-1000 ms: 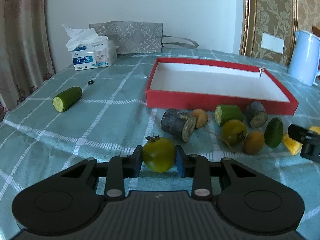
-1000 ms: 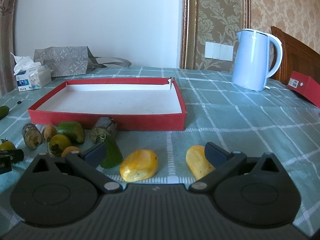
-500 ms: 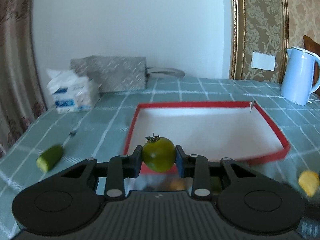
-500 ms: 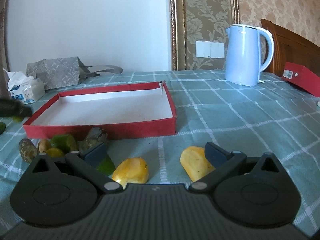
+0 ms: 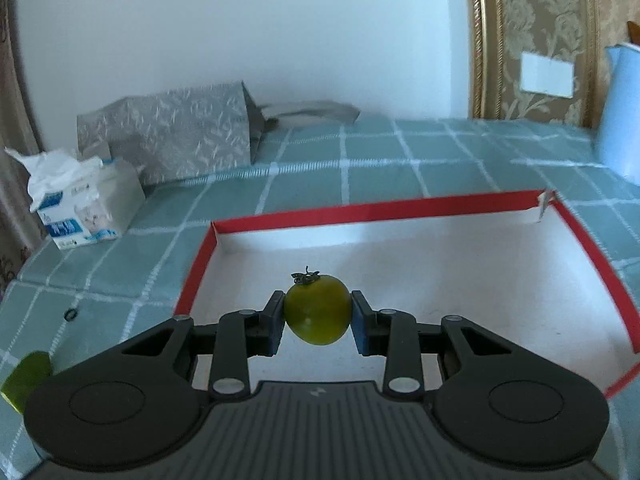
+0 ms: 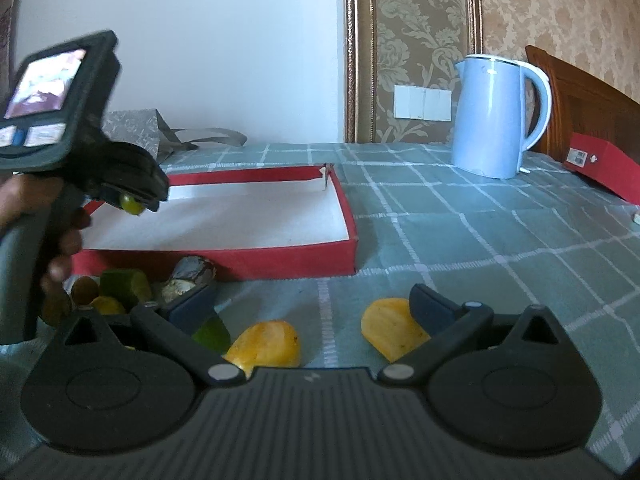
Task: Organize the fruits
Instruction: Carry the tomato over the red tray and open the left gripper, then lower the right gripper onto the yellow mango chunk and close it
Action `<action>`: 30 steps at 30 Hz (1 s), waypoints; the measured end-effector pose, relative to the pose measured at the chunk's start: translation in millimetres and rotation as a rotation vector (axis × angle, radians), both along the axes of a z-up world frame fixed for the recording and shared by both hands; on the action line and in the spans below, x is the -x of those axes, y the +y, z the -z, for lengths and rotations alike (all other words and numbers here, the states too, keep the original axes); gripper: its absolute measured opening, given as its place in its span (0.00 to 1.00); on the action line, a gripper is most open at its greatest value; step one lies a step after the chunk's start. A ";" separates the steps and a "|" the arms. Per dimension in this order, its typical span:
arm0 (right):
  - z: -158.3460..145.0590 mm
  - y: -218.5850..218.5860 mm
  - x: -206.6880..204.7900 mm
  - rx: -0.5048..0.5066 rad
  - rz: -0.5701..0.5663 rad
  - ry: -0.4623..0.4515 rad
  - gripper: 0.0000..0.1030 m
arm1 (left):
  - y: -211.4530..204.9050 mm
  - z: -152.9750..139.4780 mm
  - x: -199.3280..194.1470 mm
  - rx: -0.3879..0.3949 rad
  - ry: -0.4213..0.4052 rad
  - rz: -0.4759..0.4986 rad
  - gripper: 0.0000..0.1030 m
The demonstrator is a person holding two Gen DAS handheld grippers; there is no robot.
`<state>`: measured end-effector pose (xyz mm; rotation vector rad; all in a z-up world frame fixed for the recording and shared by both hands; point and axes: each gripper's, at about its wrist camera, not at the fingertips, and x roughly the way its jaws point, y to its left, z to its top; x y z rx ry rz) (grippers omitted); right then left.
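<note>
With the left gripper (image 5: 318, 314) clamped on the green tomato (image 5: 317, 309) above the near-left part of the red tray (image 5: 376, 213), lower it close to the white floor before releasing, so it cannot roll, while the right gripper (image 6: 312, 308) waits open.

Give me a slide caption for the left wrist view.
Left gripper holds a green tomato above the empty red tray.

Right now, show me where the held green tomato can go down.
The white floor of the red cardboard tray is entirely bare; the left gripper holds the green tomato above it. The checked cloth between tray and blue kettle is free. Crowded: the fruit cluster before the tray's front wall.
</note>
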<state>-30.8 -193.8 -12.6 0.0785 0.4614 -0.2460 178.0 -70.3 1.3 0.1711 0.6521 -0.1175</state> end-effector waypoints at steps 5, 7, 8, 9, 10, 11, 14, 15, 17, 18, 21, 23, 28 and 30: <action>0.2 -0.3 -1.6 -0.003 0.003 0.003 1.00 | -1.0 8.8 -2.0 -0.047 -0.006 -0.031 0.33; 0.0 -1.4 -1.5 -0.009 0.006 0.001 1.00 | 1.4 6.7 1.7 -0.042 -0.012 -0.035 0.33; -0.2 -2.4 -1.3 -0.014 0.008 -0.001 1.00 | 3.7 4.4 3.8 -0.033 -0.016 -0.035 0.35; -0.4 -3.9 -0.9 -0.021 0.009 -0.004 1.00 | 6.3 1.4 7.1 -0.023 -0.023 -0.037 0.36; 0.0 -5.3 -0.6 -0.027 0.012 -0.007 1.00 | 9.4 -2.1 11.7 -0.010 -0.037 -0.037 0.37; 0.0 -6.3 -0.5 -0.031 0.016 -0.008 1.00 | 12.5 -6.0 17.5 0.005 -0.056 -0.033 0.40; -0.2 -8.9 0.3 -0.041 0.019 -0.011 1.00 | 21.1 -15.7 34.3 0.045 -0.091 -0.006 0.51; -0.5 -10.5 0.6 -0.047 0.020 -0.013 1.00 | 25.1 -18.1 40.1 0.060 -0.098 -0.011 0.53; -1.4 -15.8 2.2 -0.068 0.029 -0.019 1.00 | 35.2 -20.5 54.7 0.084 -0.114 -0.020 0.54; -1.7 -18.3 3.4 -0.076 0.035 -0.023 1.00 | 41.1 -20.4 62.9 0.089 -0.121 -0.028 0.54; -3.4 -30.6 8.8 -0.111 0.038 -0.037 1.00 | 56.7 -15.3 87.9 0.075 -0.145 -0.058 0.55; -3.3 -39.7 10.6 -0.108 0.049 -0.029 1.00 | 66.8 -8.6 103.9 0.069 -0.145 -0.068 0.60; 1.3 -58.1 11.4 -0.111 0.052 0.017 1.00 | 85.3 6.0 123.9 0.098 -0.125 -0.073 0.60; 2.3 -59.1 13.2 -0.114 0.035 0.025 1.00 | 91.1 10.1 127.0 0.112 -0.122 -0.075 0.60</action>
